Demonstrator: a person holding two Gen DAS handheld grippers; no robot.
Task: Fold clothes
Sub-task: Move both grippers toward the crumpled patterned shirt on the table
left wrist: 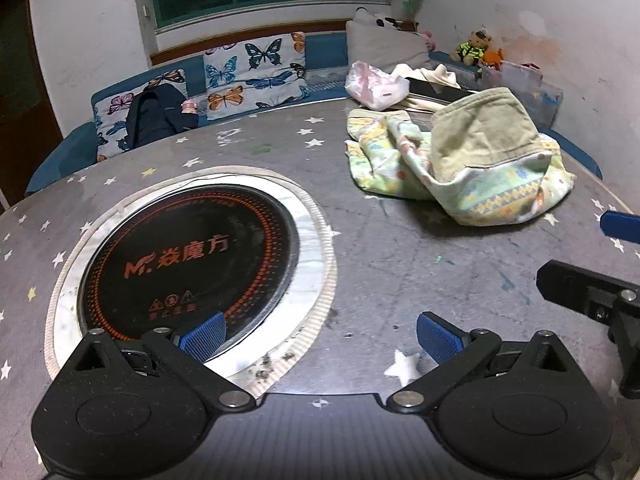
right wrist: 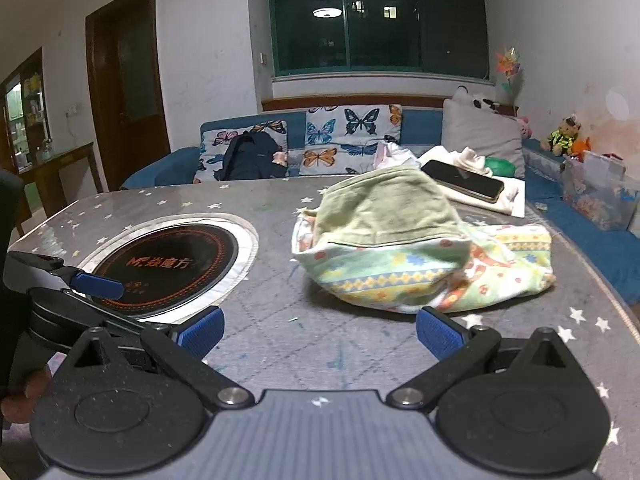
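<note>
My left gripper (left wrist: 318, 334) sits low over the table (left wrist: 280, 152), jaws spread wide, nothing between the blue pads (left wrist: 204, 334). Under it is the round induction hob (left wrist: 188, 264) sunk in the tabletop, well apart from the clothes.

Moving right: my right gripper (right wrist: 320, 332) also hangs wide and empty, pointed straight at the garment (right wrist: 420, 248), which lies near, just ahead of the pads. From the left wrist view the same garment (left wrist: 460, 160) is on the far right part of the table.

The garment is a crumpled heap, not flat and not folded. It looks like small printed cotton trousers or pyjamas, pale green with a patterned band, and a plain olive-green panel humped up on top. Which end is waist and which is leg I cannot tell.

Handling, my guess: light, soft, limp, no stiffness, so it will sag and drag rather than hold shape. The tabletop looks smooth, so the cloth may slide when pulled. Not fragile.

Where to grip: the near hem edge with the patterned band (right wrist: 384, 280) is the easiest reach for the right gripper; the left-hand lobe (left wrist: 372, 156) suits the left one. A pinch on a single layer at an edge or corner beats grabbing the bunched middle.

Farther right and behind: a phone (right wrist: 462, 180) rests on white folded cloth (right wrist: 508, 196), close behind the heap. Risk of snagging it if I sweep the garment backward.
</note>
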